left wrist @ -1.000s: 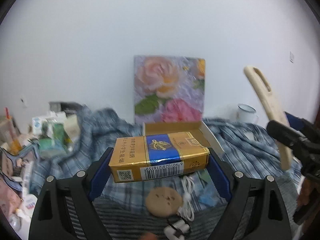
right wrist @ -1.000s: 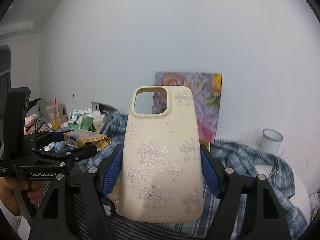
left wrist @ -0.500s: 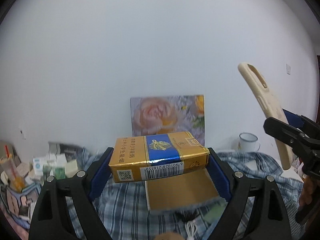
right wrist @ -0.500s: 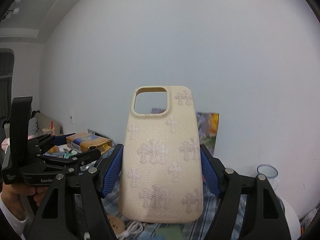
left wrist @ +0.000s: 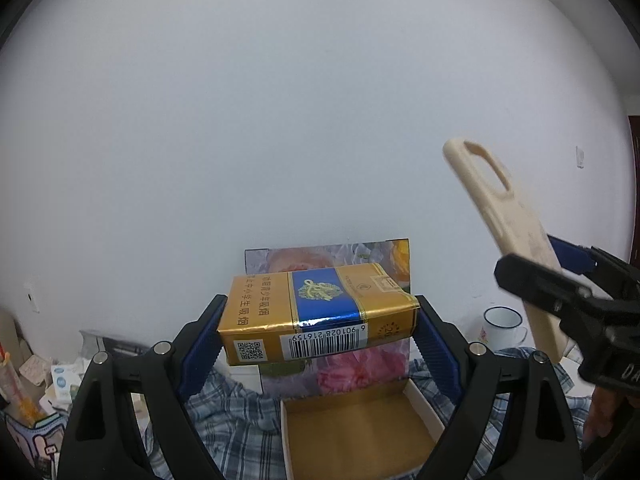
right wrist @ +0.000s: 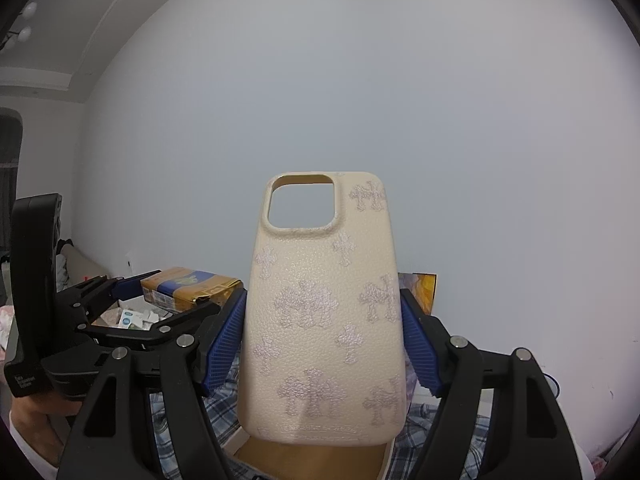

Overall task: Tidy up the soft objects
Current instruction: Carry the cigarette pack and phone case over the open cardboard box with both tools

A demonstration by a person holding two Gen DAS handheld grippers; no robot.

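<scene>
My left gripper (left wrist: 320, 334) is shut on a gold and blue cigarette pack (left wrist: 316, 316), held level in the air above an open cardboard box (left wrist: 360, 428). My right gripper (right wrist: 322, 340) is shut on a cream phone case (right wrist: 324, 304) with pale cross patterns, held upright. The case also shows in the left wrist view (left wrist: 504, 220) at the right, with the right gripper (left wrist: 572, 292) around it. The left gripper (right wrist: 152, 304) and the pack (right wrist: 188, 284) show at the left of the right wrist view. The box shows below the case (right wrist: 312, 460).
A blue plaid cloth (left wrist: 224, 420) covers the table. A flower painting (left wrist: 352, 372) leans on the white wall behind the box. A white enamel mug (left wrist: 502, 326) stands at the right. Small cartons and clutter (left wrist: 52, 380) lie at the far left.
Both grippers have risen and tilted up with their objects still held. The table items have dropped low in both views and more wall and ceiling show.
</scene>
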